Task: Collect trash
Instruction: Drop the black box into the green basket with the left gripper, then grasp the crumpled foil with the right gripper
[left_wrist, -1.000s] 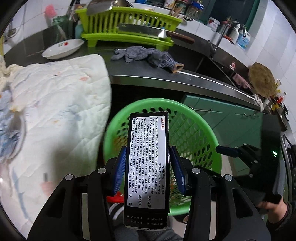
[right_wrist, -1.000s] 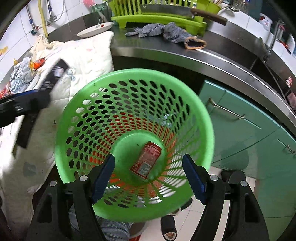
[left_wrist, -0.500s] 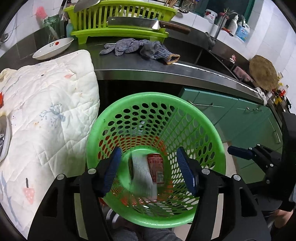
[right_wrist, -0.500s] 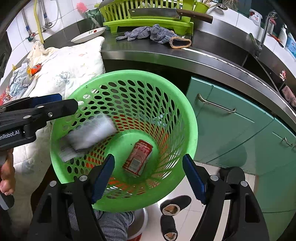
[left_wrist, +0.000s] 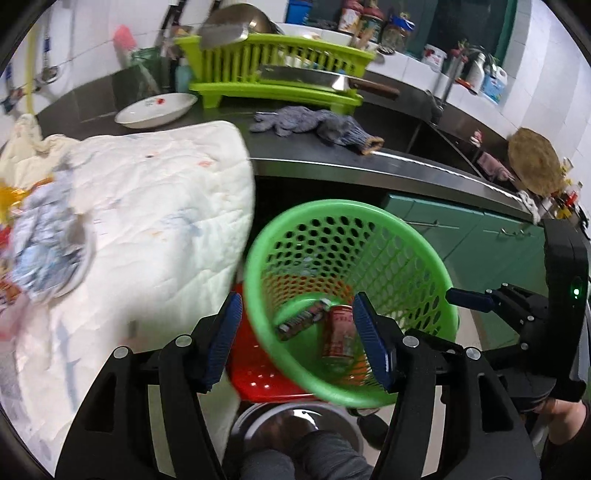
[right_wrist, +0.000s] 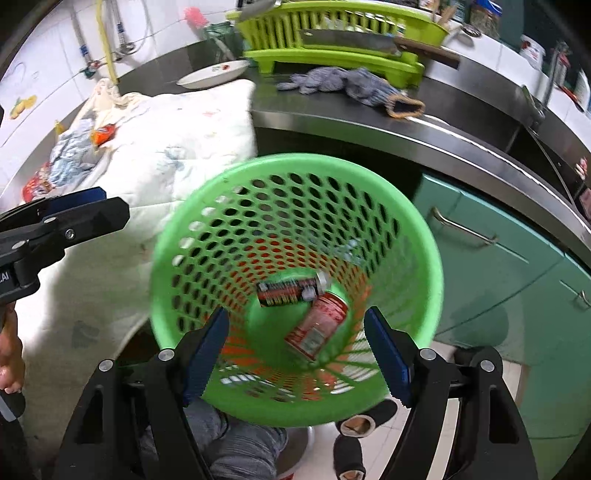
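A green perforated basket (left_wrist: 351, 206) (right_wrist: 295, 162) stands below the counter edge. At its bottom lie a red can (left_wrist: 338, 332) (right_wrist: 317, 325) and a black printed box (left_wrist: 301, 319) (right_wrist: 288, 291). My left gripper (left_wrist: 297, 306) is open with nothing between its fingers and hangs over the basket's left rim, beside the white quilt (left_wrist: 155, 206). My right gripper (right_wrist: 295, 317) is open and empty above the basket. Crumpled wrappers (left_wrist: 44, 236) (right_wrist: 74, 155) and an orange wrapper (right_wrist: 103, 133) lie on the quilt at the left.
The steel counter (left_wrist: 369, 162) carries a green dish rack (left_wrist: 273, 70) with a cleaver (left_wrist: 303, 75), a white plate (left_wrist: 157, 109) and grey gloves (left_wrist: 314, 122). Green cabinets (right_wrist: 498, 258) stand right of the basket. A red stool (left_wrist: 258, 373), a metal bowl (left_wrist: 295, 417) and slippers (right_wrist: 358, 424) are below.
My left gripper opened and the black box dropped from it into the basket beside the can. The left gripper then swung left toward the quilt. The right gripper stayed open.
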